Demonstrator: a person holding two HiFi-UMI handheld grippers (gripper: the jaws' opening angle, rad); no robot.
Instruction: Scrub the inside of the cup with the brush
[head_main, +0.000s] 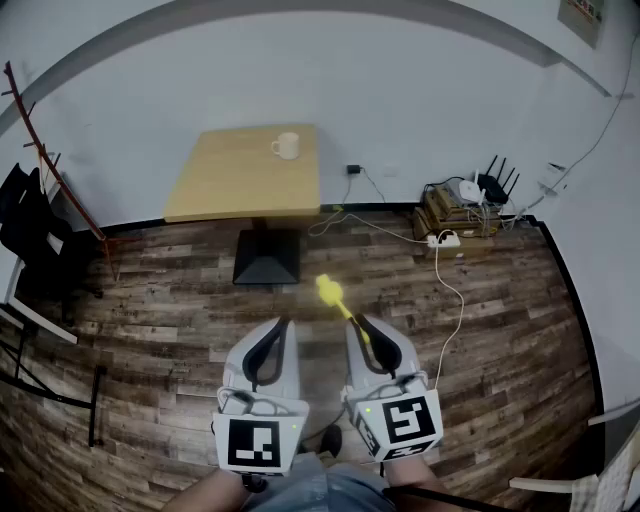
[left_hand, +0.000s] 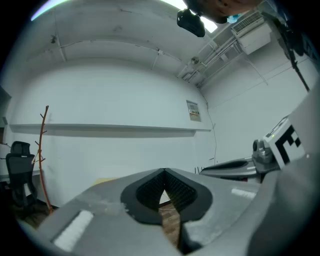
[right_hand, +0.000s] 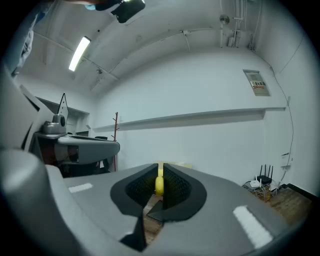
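Left gripper closed, tips meeting, nothing between them. Right gripper clamped on the yellow brush: handle pinched between the pads, head end sticking out ahead of the tips. Both held level, side by side, low over the wood floor. Cup stands upright near the far right corner of the table, which sits against the wall. Cup is well apart from both grippers and the brush.
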